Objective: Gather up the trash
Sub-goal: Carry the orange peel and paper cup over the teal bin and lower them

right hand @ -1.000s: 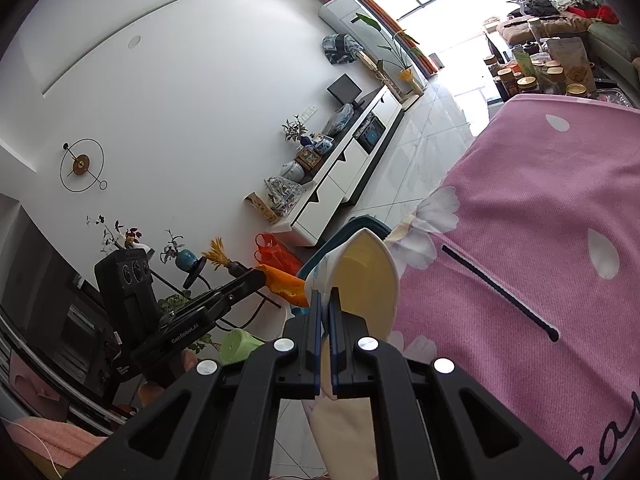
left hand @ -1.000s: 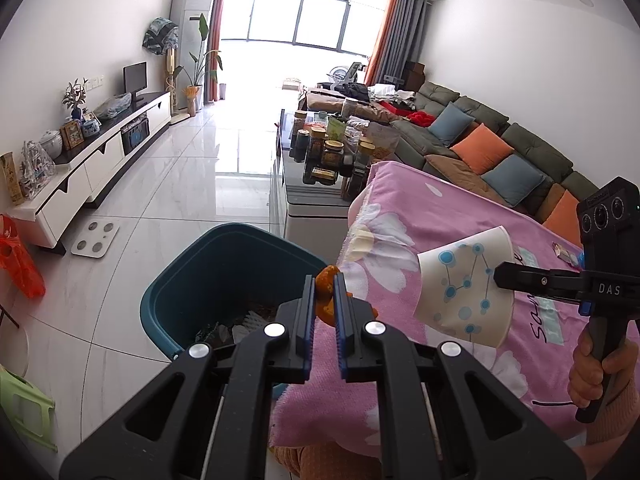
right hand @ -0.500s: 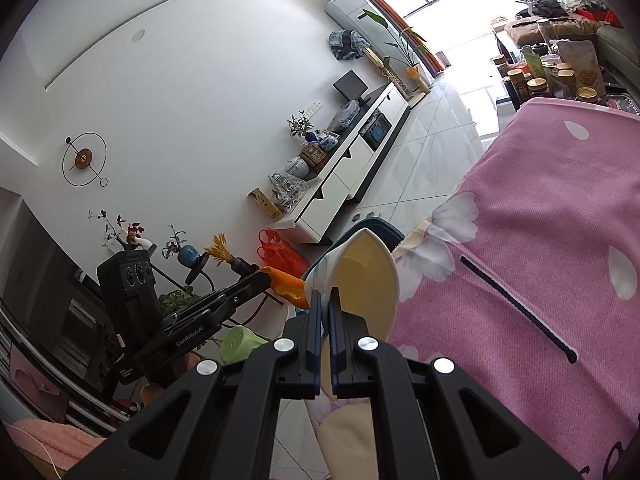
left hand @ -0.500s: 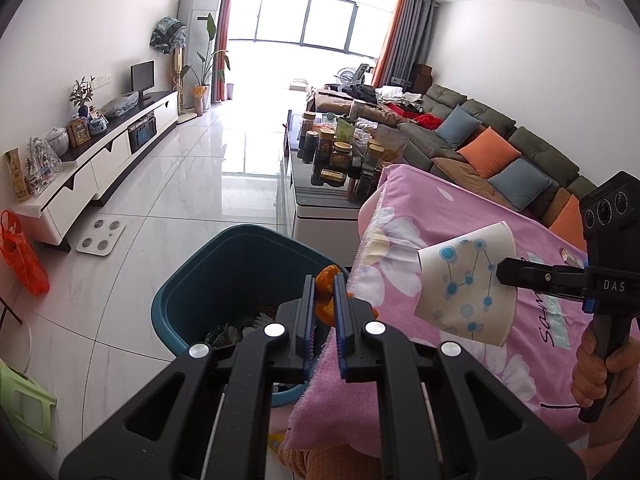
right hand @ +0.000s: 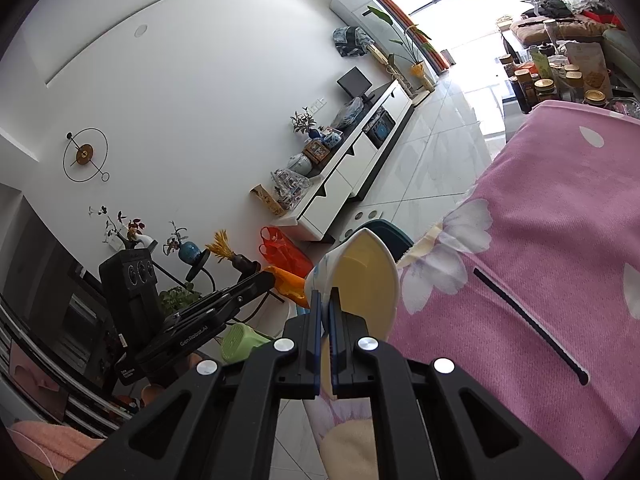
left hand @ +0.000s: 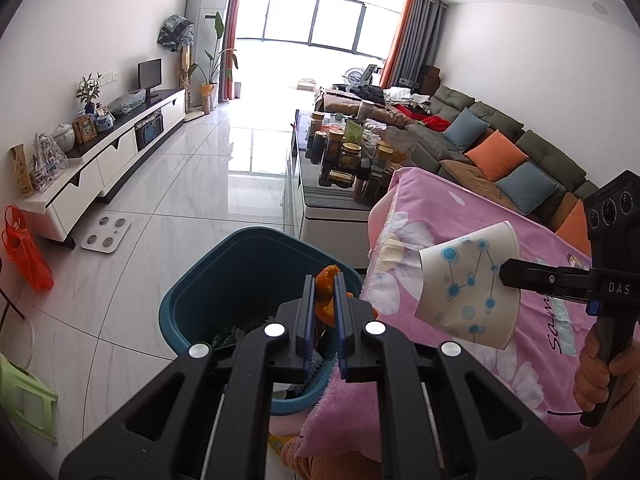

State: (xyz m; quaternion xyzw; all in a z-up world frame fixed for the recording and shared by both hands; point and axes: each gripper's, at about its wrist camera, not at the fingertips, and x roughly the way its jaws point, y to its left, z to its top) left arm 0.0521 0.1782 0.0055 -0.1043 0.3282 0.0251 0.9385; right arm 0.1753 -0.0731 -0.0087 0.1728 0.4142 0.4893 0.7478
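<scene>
My left gripper (left hand: 322,280) is shut on a piece of orange peel (left hand: 326,280) and holds it over the near rim of a teal trash bin (left hand: 208,280) that has some rubbish inside. My right gripper (right hand: 325,298) is shut on the rim of a white paper cup (right hand: 360,276) with blue dots; the cup also shows in the left wrist view (left hand: 468,284), held on its side above the pink flowered cloth (left hand: 460,220), right of the bin. The left gripper with the peel (right hand: 288,280) also shows in the right wrist view.
A glass coffee table (left hand: 320,200) with several jars stands beyond the bin. A sofa (left hand: 500,152) runs along the right. A white TV cabinet (left hand: 100,168), a bathroom scale (left hand: 106,232) and an orange bag (left hand: 24,252) lie to the left.
The left gripper has moved forward and left with the peel, so the bin sits more directly under it. The right gripper has held the cup nearly still.
</scene>
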